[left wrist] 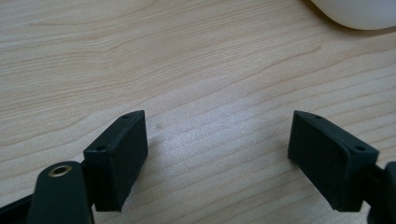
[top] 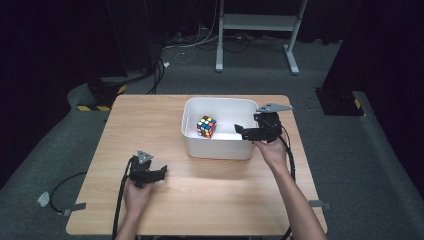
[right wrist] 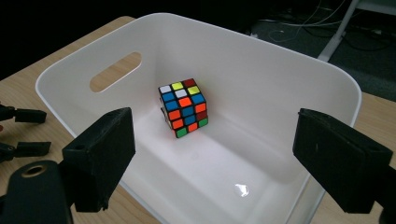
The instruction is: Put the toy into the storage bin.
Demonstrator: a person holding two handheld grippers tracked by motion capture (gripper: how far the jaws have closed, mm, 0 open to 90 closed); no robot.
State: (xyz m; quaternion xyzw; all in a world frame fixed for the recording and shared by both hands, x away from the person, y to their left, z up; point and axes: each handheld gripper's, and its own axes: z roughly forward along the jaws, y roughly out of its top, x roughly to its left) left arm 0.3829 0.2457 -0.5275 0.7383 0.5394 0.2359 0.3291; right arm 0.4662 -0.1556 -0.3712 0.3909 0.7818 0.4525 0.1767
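Right tool (top: 243,131), jaws wide and empty, poised over the tub (top: 192,145) to reach the puzzle cube (top: 206,126); left tool (top: 161,171) idles open on the surface (top: 150,120)

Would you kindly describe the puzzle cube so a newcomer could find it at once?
Start at the wooden table and find the white tub on its far right half. Inside, toward the tub's left wall, sits the puzzle cube. It is the tub's sole content, black-edged with multicoloured squares.
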